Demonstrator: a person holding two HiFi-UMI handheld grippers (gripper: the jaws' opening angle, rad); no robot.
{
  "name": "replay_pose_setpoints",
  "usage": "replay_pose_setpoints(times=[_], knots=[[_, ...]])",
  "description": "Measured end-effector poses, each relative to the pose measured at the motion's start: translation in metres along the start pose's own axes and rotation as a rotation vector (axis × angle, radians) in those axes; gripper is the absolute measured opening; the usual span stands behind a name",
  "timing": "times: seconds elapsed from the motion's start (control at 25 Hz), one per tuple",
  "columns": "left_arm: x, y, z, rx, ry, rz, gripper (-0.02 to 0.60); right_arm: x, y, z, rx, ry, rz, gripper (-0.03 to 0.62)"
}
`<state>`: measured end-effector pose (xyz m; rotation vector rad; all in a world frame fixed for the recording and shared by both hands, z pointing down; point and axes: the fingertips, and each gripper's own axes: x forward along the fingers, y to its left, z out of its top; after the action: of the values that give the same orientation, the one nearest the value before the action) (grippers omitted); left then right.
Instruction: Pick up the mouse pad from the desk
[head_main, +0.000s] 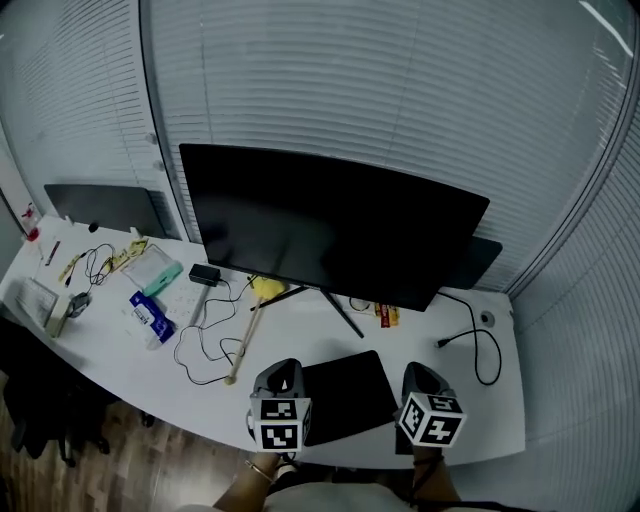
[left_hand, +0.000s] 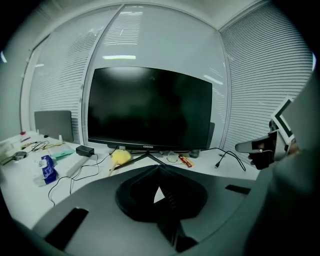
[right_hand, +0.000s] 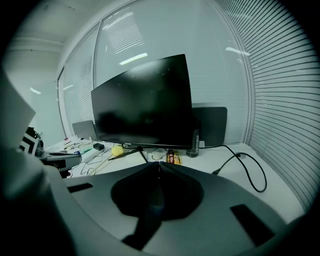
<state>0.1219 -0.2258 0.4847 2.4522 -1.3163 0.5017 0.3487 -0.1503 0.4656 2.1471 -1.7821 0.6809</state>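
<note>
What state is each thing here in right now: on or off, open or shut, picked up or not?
Monitor: off, screen dark.
Mouse pad: flat on the desk, not gripped.
Left gripper: jaws shut, nothing between them.
Right gripper: jaws shut, nothing between them.
Black cable: near end loose on the desk, plugged into nothing.
Blinds: lowered, slats closed.

The right gripper (right_hand: 159, 165) holds its jaws together. A dark monitor (right_hand: 142, 102) stands beyond, with a black cable (right_hand: 247, 154) at right.
</note>
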Motion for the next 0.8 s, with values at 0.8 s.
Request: replay_pose_setpoints(times=[0.8], knots=[[-0.023, 0.011, -0.045, -0.100, 0.065, 0.234, 0.017, 0.043, 0.020, -0.031, -0.118, 0.113, 0.237, 0.032]])
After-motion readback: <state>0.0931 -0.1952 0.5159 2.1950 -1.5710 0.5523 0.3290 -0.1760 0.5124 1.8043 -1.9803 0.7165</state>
